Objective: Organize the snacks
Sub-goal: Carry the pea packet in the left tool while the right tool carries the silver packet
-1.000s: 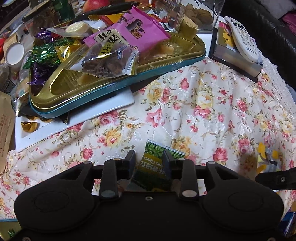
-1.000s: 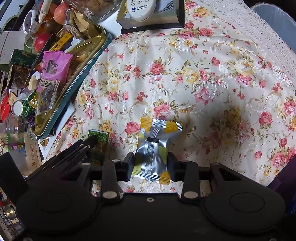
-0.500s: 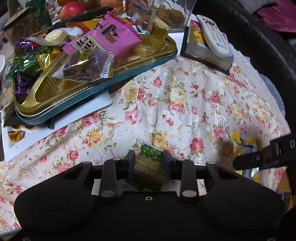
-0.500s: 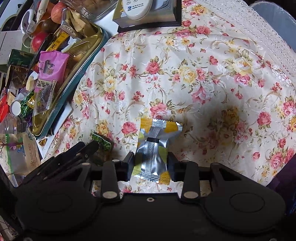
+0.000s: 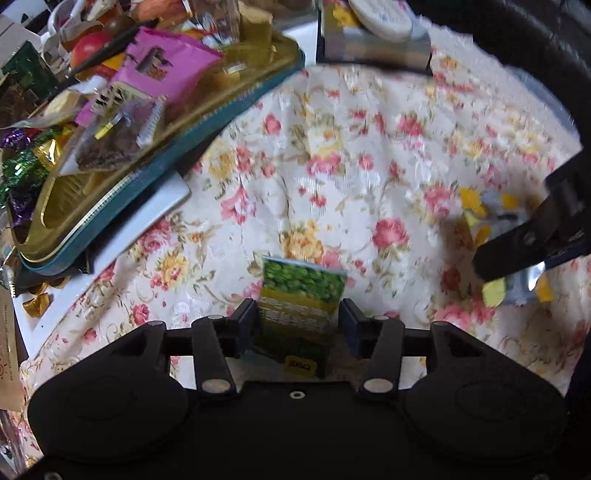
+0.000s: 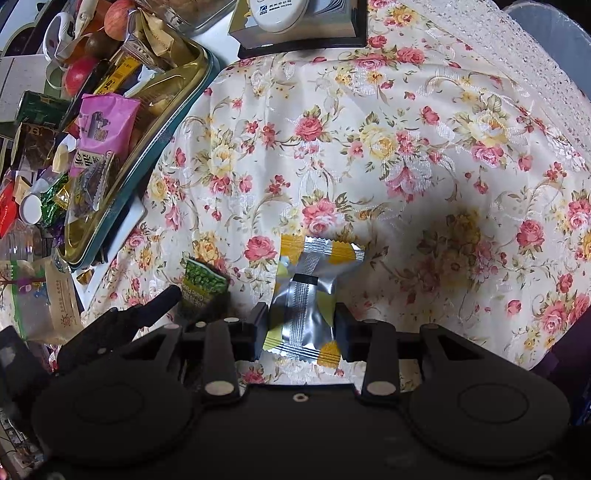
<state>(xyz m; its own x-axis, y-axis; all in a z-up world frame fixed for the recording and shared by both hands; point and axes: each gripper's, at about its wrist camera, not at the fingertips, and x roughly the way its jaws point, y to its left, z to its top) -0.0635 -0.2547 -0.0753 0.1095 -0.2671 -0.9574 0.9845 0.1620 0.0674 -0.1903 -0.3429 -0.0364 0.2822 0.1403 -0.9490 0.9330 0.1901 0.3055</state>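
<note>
Plainly, left fingers (image 5: pixel 297 317) opening around green packet (image 5: pixel 301 295); right fingers (image 6: pixel 301 325) clamping silver packet (image 6: pixel 308 295).

Little print is reading clearly here. The small green snack packet with a pea picture (image 6: pixel 202 286) is showing a yellow band of lettering, too blurred and upside down to read in both views; a yellow tag with dark letters near its lower end is also staying illegible. The pink foil snack bag (image 6: pixel 101 127) in the gold tin tray (image 6: pixel 192 61) is carrying large characters on a white panel, not legible. The white oval remote control (image 6: pixel 279 11) is bearing a small blue logo and a line of print, unreadable.
</note>
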